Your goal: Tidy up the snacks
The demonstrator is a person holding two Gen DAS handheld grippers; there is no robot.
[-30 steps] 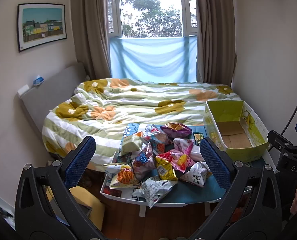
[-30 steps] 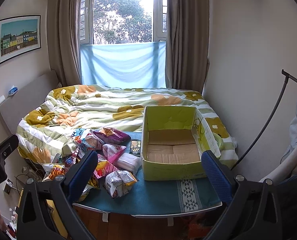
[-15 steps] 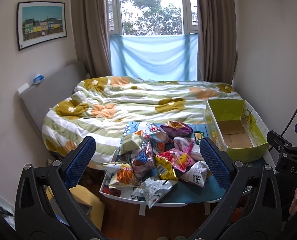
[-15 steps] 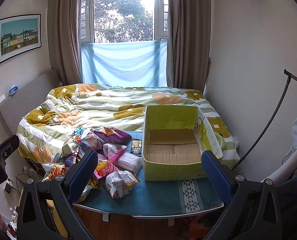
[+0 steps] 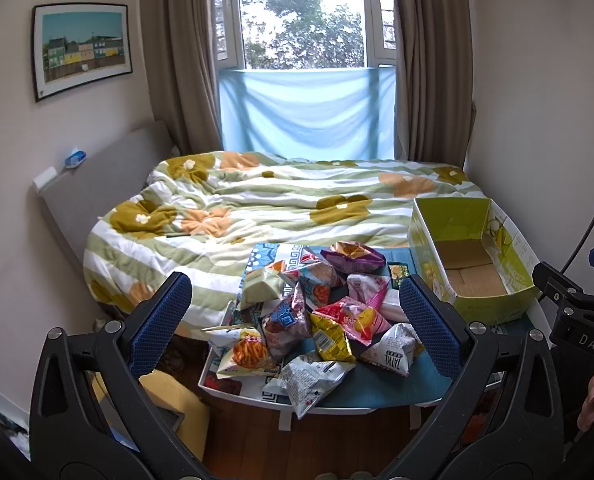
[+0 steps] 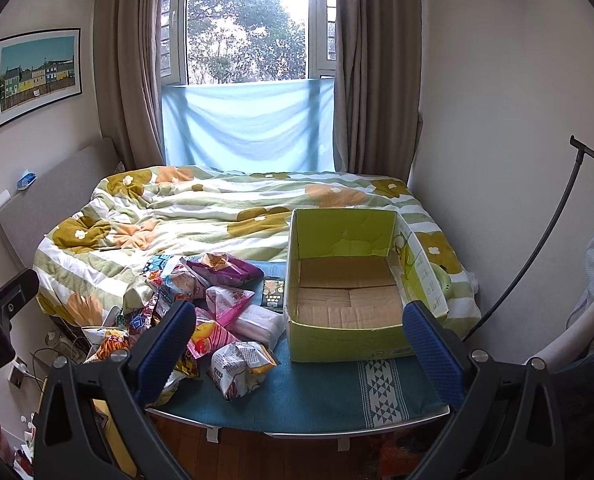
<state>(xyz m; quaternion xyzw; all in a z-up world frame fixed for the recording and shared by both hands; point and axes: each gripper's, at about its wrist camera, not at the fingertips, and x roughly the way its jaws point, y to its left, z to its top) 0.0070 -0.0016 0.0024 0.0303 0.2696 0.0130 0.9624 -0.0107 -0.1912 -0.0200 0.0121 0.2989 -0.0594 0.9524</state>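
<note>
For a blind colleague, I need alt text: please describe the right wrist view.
An empty green cardboard box stands open on a teal-covered table at the foot of a bed, with a pile of snack bags to its left. The right gripper is open, holding nothing.

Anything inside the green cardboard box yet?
No snacks: the green cardboard box shows only bare folded bottom flaps. The strip just behind its near wall is hidden. The snack packets lie piled beside it.
</note>
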